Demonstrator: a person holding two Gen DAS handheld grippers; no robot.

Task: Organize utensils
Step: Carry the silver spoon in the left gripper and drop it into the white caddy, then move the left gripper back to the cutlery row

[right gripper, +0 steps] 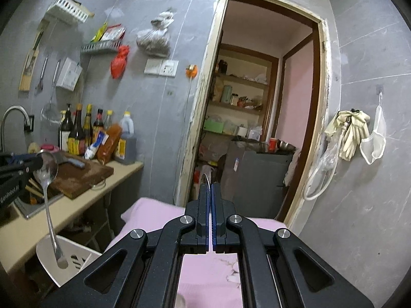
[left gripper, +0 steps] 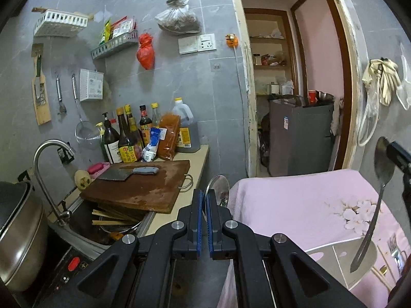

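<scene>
My left gripper (left gripper: 204, 196) is shut on the bowl of a steel spoon (left gripper: 217, 186), which sticks up between the blue pads. The right wrist view shows that spoon (right gripper: 47, 179) hanging handle-down from the left gripper over a white slotted utensil holder (right gripper: 69, 256). My right gripper (right gripper: 210, 188) is shut on another steel spoon (right gripper: 206, 178), seen edge-on. In the left wrist view that spoon (left gripper: 373, 205) hangs handle-down from the right gripper, over the white holder (left gripper: 339, 259) on the pink cloth.
A pink flowered cloth (left gripper: 295, 200) covers the table. To the left are a counter with a wooden cutting board (left gripper: 143, 187), a cleaver (left gripper: 120, 174), bottles (left gripper: 128, 138), a sink with chopsticks (left gripper: 110, 218) and a faucet (left gripper: 46, 169). A doorway (right gripper: 257, 118) opens ahead.
</scene>
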